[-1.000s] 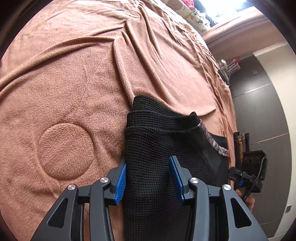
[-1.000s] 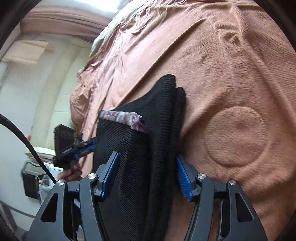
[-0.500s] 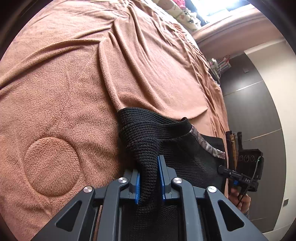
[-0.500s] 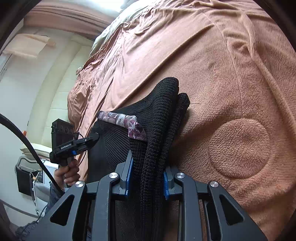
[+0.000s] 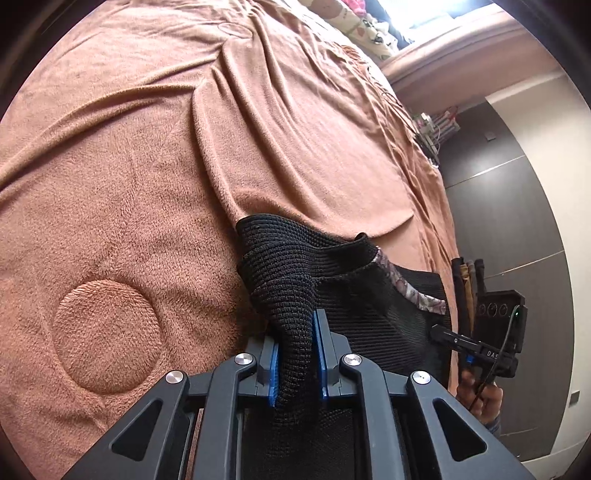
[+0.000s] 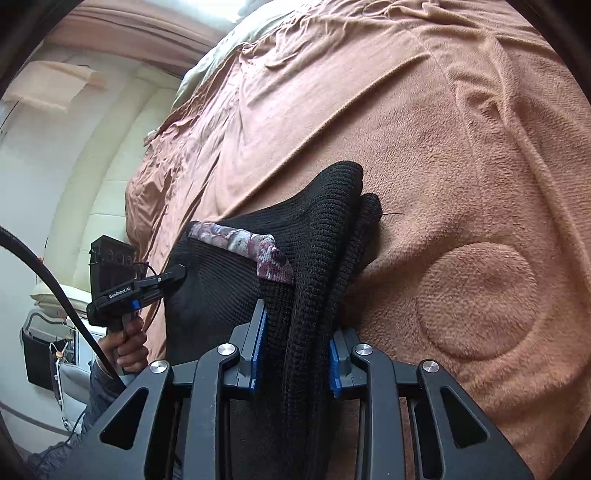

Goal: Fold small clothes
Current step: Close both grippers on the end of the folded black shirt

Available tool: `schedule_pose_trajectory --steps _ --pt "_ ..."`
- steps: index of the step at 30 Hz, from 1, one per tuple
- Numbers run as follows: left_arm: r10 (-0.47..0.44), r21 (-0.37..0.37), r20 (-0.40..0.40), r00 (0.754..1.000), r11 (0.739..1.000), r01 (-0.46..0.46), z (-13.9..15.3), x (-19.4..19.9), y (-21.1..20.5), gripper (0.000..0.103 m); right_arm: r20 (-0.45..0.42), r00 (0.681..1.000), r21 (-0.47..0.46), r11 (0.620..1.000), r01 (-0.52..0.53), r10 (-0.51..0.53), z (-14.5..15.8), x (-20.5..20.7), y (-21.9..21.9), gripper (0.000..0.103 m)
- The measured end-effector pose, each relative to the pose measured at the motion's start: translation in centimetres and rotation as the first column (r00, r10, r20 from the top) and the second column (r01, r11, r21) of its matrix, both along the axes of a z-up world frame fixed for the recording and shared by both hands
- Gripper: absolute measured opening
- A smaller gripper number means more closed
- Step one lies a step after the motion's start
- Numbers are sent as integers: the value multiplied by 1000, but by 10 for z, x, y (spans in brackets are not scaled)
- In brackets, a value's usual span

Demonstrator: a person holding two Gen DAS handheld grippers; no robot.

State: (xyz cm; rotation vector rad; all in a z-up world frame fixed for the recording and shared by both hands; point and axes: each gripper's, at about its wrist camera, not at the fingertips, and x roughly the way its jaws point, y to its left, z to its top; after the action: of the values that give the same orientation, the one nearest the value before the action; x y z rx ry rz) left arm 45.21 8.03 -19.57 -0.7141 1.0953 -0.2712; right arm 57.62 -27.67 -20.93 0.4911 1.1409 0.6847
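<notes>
A black knitted garment [image 5: 288, 266] with a floral-patterned trim [image 5: 413, 291] lies on a brown fleece blanket [image 5: 129, 166]. My left gripper [image 5: 297, 332] is shut on its left edge, and the knit bunches into a peak between the blue pads. In the right wrist view the same garment [image 6: 325, 221] and its trim [image 6: 240, 240] show. My right gripper [image 6: 295, 321] pinches the thick folded right edge; its jaws are opening slightly while the pads still press the cloth. Each view shows the other gripper held in a hand [image 6: 125, 343] at the garment's far side.
The blanket [image 6: 461, 129] is creased and has an embossed circle [image 5: 105, 336] beside the garment. Patterned pillows [image 5: 354, 22] lie at the bed's far end. Dark wardrobe doors [image 5: 517, 221] stand past the bed edge. A black cable [image 6: 55, 291] hangs at the left.
Both grippers went from open astride the garment's edges to shut on them. The pinched knit has bunched up between the pads and the garment has drawn slightly together.
</notes>
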Motion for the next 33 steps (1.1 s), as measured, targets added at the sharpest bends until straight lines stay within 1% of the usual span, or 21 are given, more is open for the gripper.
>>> schedule_pose_trajectory --steps 2,4,5,7,8,9,11,17,22,29,33 --pt "-1 0 -19 1000 1000 1 -8 3 -2 16 -8 1000 -4 1000 -5 5 -3 4 6 29" --pt "6 -10 -16 1000 1000 -7 -10 3 -2 16 2 1000 -14 1000 -9 9 1 3 8 29" --pt "2 0 -9 1000 1000 -2 -9 3 -3 15 10 1000 -22 1000 -8 9 4 2 9 27" --pt "-10 24 9 1000 1000 10 -3 2 -8 12 32 999 -47 999 -11 13 8 -2 11 19" --pt "-12 26 19 1000 1000 11 1 1 -9 11 40 999 -51 999 -11 14 10 -5 9 14" --pt "-12 25 33 999 1000 12 7 -1 -9 11 48 999 -55 998 -9 12 13 -6 10 12" --pt "-16 19 61 998 1000 15 18 -4 -10 10 65 998 -59 998 -2 6 19 -12 7 11" --pt "-64 30 126 990 998 60 52 -13 -25 10 101 995 -79 997 14 -6 38 -32 2 11" --pt "-92 42 163 982 995 86 74 -19 -41 10 131 991 -58 998 26 -18 52 -53 -6 10" --pt "-113 48 232 966 993 104 109 -27 -56 9 214 976 -41 998 50 -41 76 -87 -22 10" --pt "-120 54 270 955 993 109 131 -37 -62 8 271 961 -41 997 61 -48 96 -109 -27 9"
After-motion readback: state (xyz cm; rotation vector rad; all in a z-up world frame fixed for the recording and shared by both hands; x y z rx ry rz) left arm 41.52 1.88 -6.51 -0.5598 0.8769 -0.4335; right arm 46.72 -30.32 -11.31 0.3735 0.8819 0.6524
